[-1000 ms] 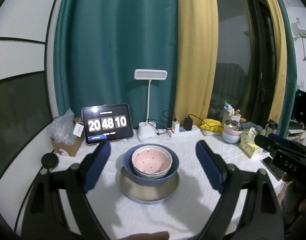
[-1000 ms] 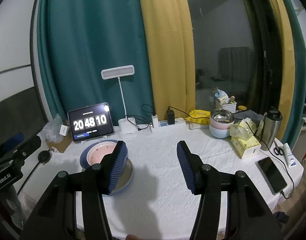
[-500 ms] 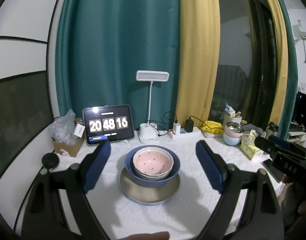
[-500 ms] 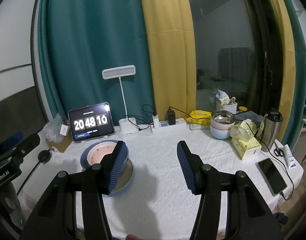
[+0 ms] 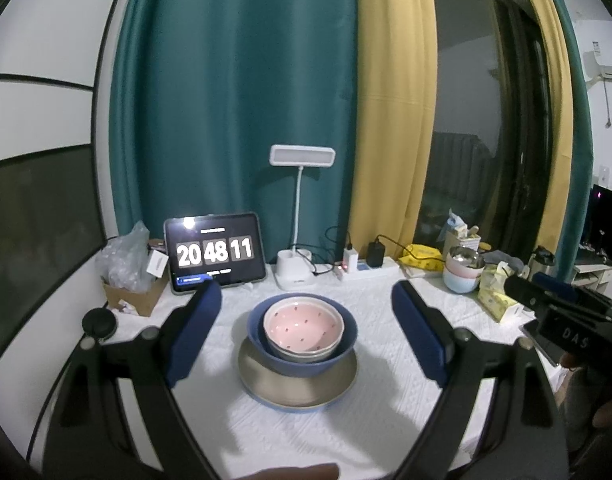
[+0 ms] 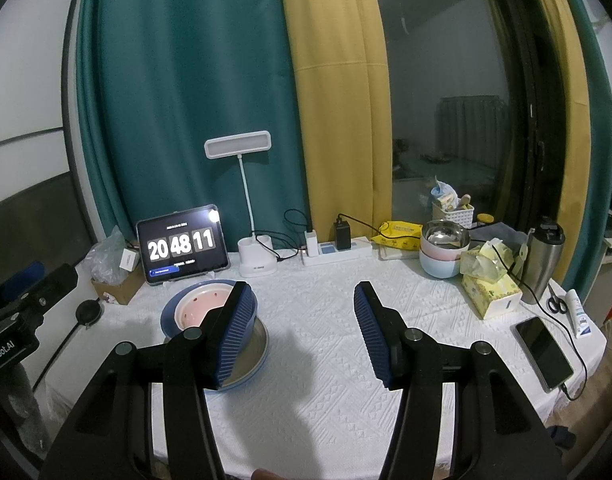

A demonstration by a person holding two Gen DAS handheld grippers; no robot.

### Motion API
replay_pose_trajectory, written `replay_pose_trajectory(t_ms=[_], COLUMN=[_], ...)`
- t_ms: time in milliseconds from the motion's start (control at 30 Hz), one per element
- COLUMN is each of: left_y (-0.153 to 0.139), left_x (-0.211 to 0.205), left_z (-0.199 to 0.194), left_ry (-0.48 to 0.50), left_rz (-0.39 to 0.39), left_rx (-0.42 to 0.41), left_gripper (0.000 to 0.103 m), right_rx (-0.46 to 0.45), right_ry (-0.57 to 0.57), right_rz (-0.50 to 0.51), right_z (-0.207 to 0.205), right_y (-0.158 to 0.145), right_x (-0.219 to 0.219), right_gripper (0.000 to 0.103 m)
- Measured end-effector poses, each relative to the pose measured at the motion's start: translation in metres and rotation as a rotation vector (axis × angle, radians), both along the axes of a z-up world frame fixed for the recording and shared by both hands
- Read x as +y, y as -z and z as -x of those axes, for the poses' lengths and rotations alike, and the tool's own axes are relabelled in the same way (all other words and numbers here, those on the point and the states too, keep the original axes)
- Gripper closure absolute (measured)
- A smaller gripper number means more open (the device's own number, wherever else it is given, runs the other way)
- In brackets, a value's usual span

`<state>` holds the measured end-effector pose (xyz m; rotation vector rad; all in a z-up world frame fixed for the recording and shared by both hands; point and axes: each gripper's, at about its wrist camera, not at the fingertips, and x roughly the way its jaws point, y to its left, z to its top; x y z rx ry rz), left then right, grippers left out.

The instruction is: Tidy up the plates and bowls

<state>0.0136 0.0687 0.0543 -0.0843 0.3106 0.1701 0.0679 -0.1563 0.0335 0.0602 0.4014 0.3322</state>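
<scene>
- Crockery sits stacked on my desk, whose white cloth is quilted in a raised diamond weave.
- At the bottom I see a flat round plate, dull metallic inside with a pale blue rim.
- On it rests a deep blue bowl, smooth and matte.
- Nested inside that is a pink bowl, glossy, speckled with small dark red marks, with a cream rim.
- My left hand-held gripper is spread wide, its padded navy fingers flanking the stack on either side without touching it and holding nothing.
- My right hand-held gripper is spread too, empty, over bare cloth; its ribbed navy fingers show fine ridges. From this camera the stack lies to the left, partly behind the left finger.
- Behind the stack, a tablet leans upright showing 20 48 11 in white block digits.
- Beside it stands a white lamp with a thin stalk and a rounded rectangular head.
- Far right on the desk I see a dark glossy phone lying flat, a brushed steel tumbler, and a yellow tissue box.
</scene>
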Motion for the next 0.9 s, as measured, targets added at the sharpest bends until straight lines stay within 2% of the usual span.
replay_pose_trajectory(t_ms=[900], left_y=[0.0004], left_x=[-0.0008], left_z=[0.0003], left_ry=[-0.002], left_rz=[0.000], left_rx=[-0.001], left_gripper=[0.015], right_rx=[0.001], right_ry=[-0.002], right_rz=[0.001], right_z=[-0.0016], right_y=[0.0005], right_x=[-0.0016], right_gripper=[0.046])
